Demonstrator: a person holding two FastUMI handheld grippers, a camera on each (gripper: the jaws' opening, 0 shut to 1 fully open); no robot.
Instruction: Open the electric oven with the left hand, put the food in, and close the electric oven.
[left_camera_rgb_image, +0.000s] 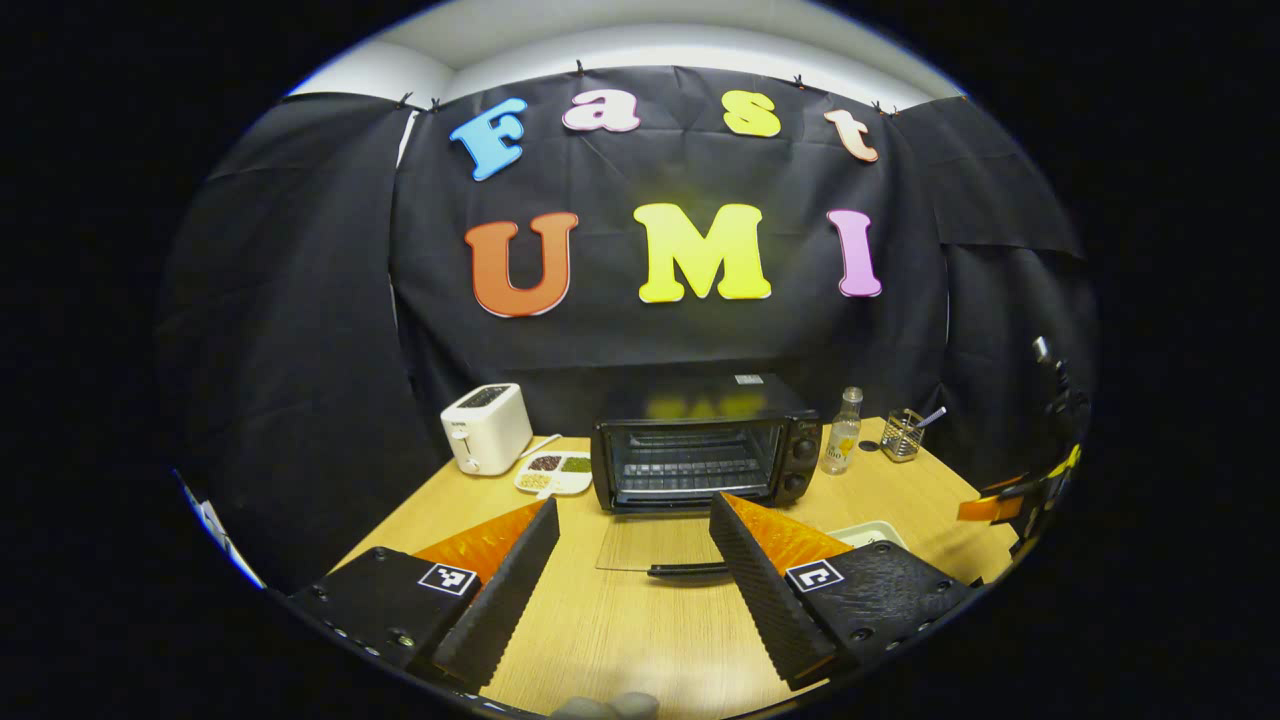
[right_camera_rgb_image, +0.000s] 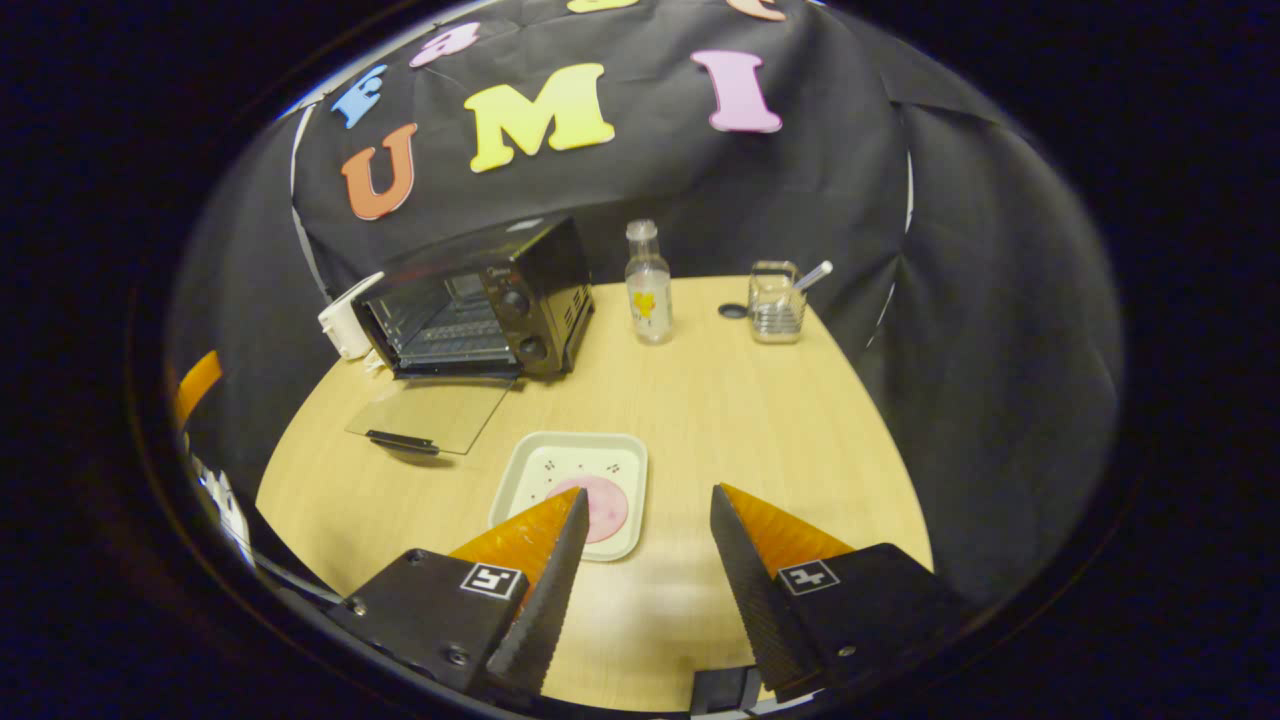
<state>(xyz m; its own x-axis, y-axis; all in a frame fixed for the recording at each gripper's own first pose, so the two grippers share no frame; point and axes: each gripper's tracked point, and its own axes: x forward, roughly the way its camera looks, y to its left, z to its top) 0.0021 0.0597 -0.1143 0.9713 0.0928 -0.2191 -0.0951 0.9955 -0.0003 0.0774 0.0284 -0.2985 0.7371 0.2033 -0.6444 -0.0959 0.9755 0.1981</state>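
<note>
The electric oven (left_camera_rgb_image: 705, 455) was a small black box with rounded corners, its glass door (left_camera_rgb_image: 655, 542) folded down flat onto the wooden table (left_camera_rgb_image: 620, 630). It stood straight ahead of the left gripper (left_camera_rgb_image: 634, 512), whose fingers were spread wide with nothing between them. The door's dark bar handle (left_camera_rgb_image: 690, 570) lay just beyond the right-hand fingertip. Inside, a wire rack (left_camera_rgb_image: 690, 470) showed as thin metal bars, and two round knobs (left_camera_rgb_image: 802, 465) sat one above the other on the front panel. A small mark on that panel was too fine to read.

The right gripper (right_camera_rgb_image: 648, 502) also gaped, holding nothing. Just ahead of its left finger lay a pale square tray (right_camera_rgb_image: 572, 470) with rounded corners, bearing a flat pink round of food (right_camera_rgb_image: 608, 508). From this gripper the oven stood farther off to the upper left.

Left of the oven were a white toaster (left_camera_rgb_image: 487, 428) and a divided dish (left_camera_rgb_image: 555, 473) of grains. To its right were a clear bottle (left_camera_rgb_image: 843, 433) with a yellow label, unreadable, and a ribbed glass cup (left_camera_rgb_image: 902, 436).
</note>
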